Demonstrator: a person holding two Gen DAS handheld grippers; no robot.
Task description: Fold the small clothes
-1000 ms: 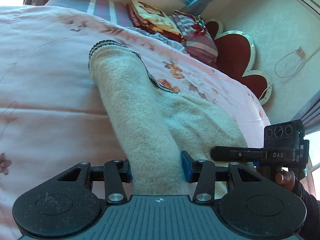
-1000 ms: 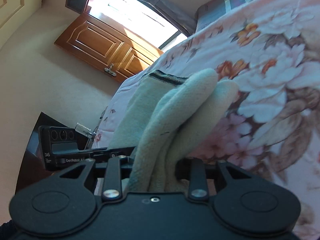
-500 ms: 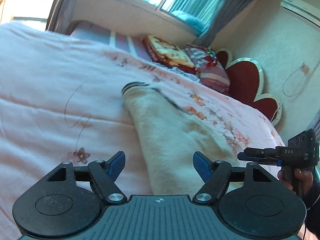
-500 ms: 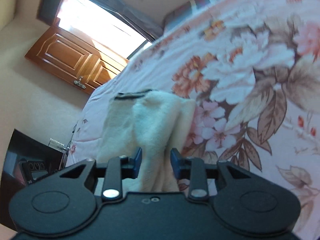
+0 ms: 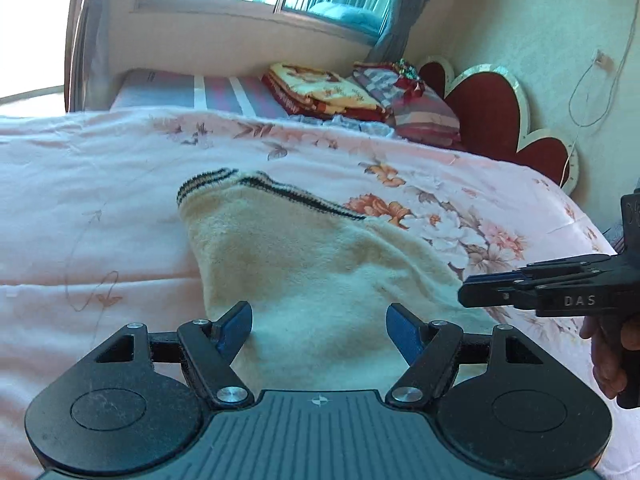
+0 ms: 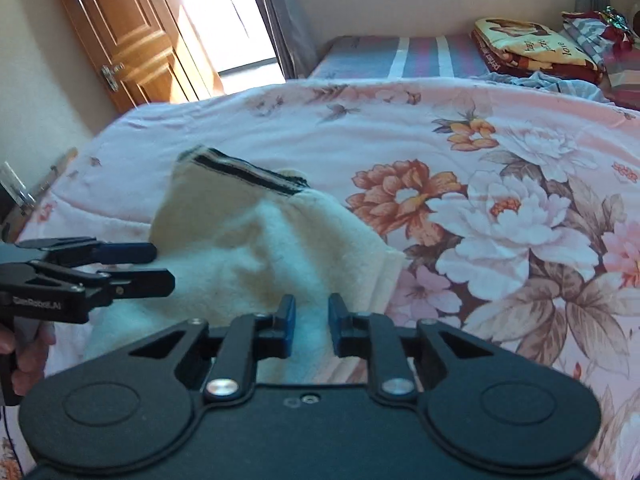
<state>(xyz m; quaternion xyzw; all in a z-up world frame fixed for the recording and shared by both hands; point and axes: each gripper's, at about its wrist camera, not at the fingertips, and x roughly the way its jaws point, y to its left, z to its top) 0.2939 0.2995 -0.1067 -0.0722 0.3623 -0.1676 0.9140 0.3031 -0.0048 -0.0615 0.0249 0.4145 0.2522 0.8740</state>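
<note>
A cream fleece garment with a black-striped knit hem lies folded on the pink floral bedspread. It also shows in the right wrist view. My left gripper is open wide just above the garment's near edge, holding nothing. My right gripper has its jaws slightly apart above the garment's near right part, with no cloth between them. The right gripper shows at the right of the left wrist view. The left gripper shows at the left of the right wrist view.
Folded blankets and striped pillows are stacked at the bed's far end by a red heart-shaped headboard. A wooden door stands open at the far left. The bed's right edge drops off near the wall.
Both grippers held the garment one second ago. They have let go, and both have pulled back and up. The garment now lies flat on the bedspread.
</note>
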